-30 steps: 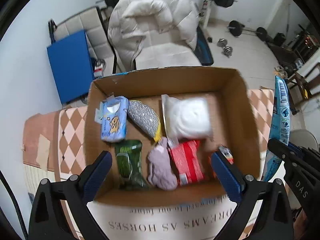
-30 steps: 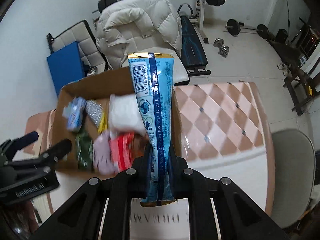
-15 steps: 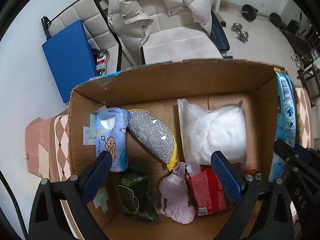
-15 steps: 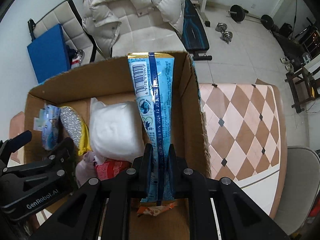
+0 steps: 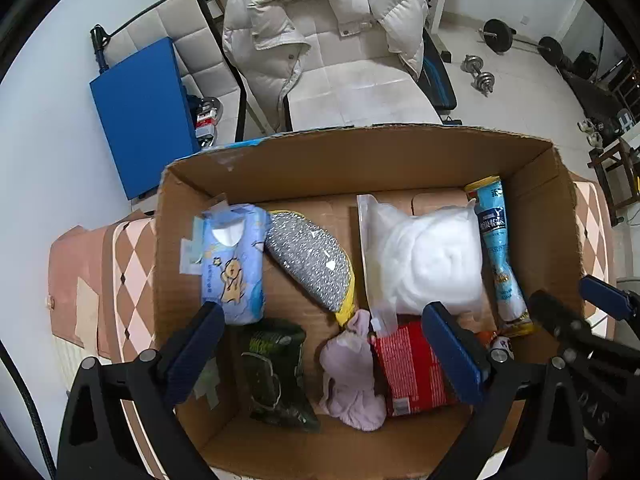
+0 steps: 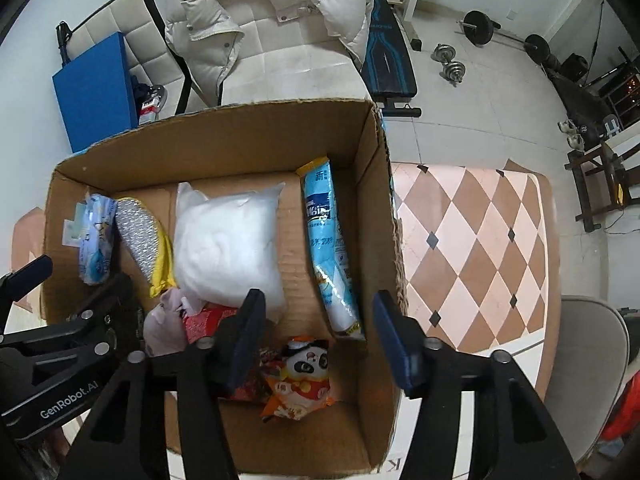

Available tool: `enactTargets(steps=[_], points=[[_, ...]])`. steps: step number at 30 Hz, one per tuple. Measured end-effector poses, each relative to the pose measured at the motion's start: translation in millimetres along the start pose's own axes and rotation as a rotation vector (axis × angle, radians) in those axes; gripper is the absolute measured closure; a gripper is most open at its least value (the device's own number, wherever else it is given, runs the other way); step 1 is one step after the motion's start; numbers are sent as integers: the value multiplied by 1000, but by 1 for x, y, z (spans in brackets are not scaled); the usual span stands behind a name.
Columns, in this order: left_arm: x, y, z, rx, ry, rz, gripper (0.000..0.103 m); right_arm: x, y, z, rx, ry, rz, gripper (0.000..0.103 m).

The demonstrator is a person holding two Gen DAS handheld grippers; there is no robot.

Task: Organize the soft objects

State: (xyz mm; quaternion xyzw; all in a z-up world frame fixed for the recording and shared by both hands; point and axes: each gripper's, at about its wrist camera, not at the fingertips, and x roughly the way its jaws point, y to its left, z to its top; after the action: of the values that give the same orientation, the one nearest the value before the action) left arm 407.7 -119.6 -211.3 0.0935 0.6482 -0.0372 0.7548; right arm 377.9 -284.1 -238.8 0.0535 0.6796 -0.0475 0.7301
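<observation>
We held both grippers above the cardboard box (image 6: pixel 372 168) on the checkered surface (image 6: pixel 472 248). Our right gripper (image 6: pixel 324 340) was spread wide and empty; the blue packet (image 6: pixel 330 248) lay flat inside the box along its right wall, beside the white pouch (image 6: pixel 226 252). Our left gripper (image 5: pixel 320 354) was spread too, holding nothing, over the red packet (image 5: pixel 408 368) and pink cloth (image 5: pixel 352 376).
</observation>
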Motion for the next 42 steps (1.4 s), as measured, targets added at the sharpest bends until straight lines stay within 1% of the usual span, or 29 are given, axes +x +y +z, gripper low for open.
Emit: enactTargets(steps=[1, 3, 5, 8, 13, 14, 18, 21, 26, 29, 33, 35, 37, 39, 42], points=[[-3, 1, -2, -4, -4, 2, 2, -3, 1, -2, -3, 3, 8, 34], [-11, 6, -8, -19, -13, -5, 2, -9, 3, -8, -12, 4, 0, 28], [-17, 11, -13, -38, -14, -15, 2, -13, 2, -16, -8, 12, -3, 16], [-23, 16, -24, -53, -11, -21, 2, -15, -2, -30, 5, 27, 4, 3], [-35, 20, -38, -67, -22, -8, 2, -19, -2, -51, -1, 43, 7, 2], [-39, 21, -41, -72, -28, -7, 2, -22, -2, -55, -6, 38, -1, 0], [-53, 25, -50, -89, -51, 2, 2, -35, 0, -64, -15, 16, -15, 0], [-74, 26, -65, -92, -88, 5, 2, -51, -2, -70, -20, -22, -24, 0], [-117, 22, -99, -88, -167, 11, 2, -100, -8, -95, -15, -116, -33, 0], [-144, 17, -124, -79, -202, -2, 2, -131, -11, -115, -8, -165, -26, 0], [-175, 15, -149, -79, -228, -30, 2, -173, -17, -147, -8, -222, -16, 0], [-195, 14, -163, -91, -259, -44, 2, -193, -18, -164, -11, -247, -10, 0], [-215, 15, -179, -109, -301, -38, 2, -216, -21, -182, -17, -277, -3, 0], [-231, 13, -192, -114, -325, -33, 2, -237, -25, -199, -13, -300, -8, 0], [-251, 13, -208, -112, -346, -25, 2, -267, -29, -224, -11, -357, -29, 0]])
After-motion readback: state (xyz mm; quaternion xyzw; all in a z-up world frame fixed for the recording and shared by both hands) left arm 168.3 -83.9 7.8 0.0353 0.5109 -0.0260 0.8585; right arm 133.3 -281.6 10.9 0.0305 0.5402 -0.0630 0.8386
